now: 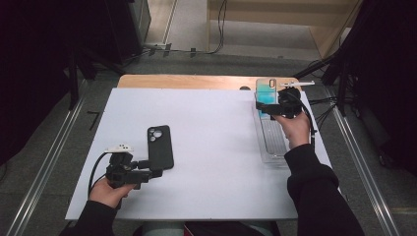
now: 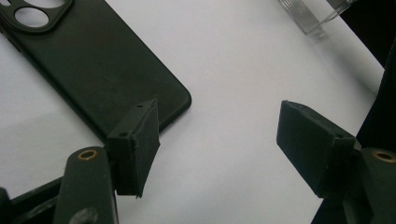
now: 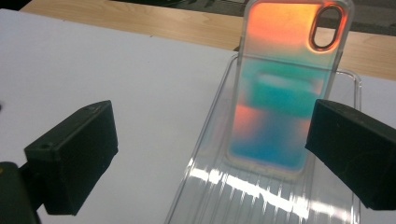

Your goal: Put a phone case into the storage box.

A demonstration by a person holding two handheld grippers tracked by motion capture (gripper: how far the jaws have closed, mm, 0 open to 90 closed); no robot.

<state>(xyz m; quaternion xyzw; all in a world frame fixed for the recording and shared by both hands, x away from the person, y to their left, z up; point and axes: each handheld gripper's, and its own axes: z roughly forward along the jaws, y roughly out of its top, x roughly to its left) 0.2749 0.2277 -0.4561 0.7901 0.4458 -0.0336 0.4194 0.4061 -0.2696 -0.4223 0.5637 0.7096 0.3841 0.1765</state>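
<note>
A black phone case (image 1: 160, 146) lies flat on the white table, camera cut-outs at its far end. My left gripper (image 1: 156, 172) stands open just at the case's near edge; in the left gripper view one jaw pad overlaps the corner of the black case (image 2: 93, 60) and nothing is held. An iridescent orange-and-teal phone case (image 1: 266, 91) leans in the far end of a clear plastic tray (image 1: 273, 142) at the right. My right gripper (image 1: 268, 109) is open just in front of it, the iridescent case (image 3: 280, 93) showing between the jaws, apart from them.
A white sheet (image 1: 206, 147) covers the table, with a bare wooden strip (image 1: 187, 81) along the far edge. Cables trail off the table's right side. Wide free surface lies between the two cases.
</note>
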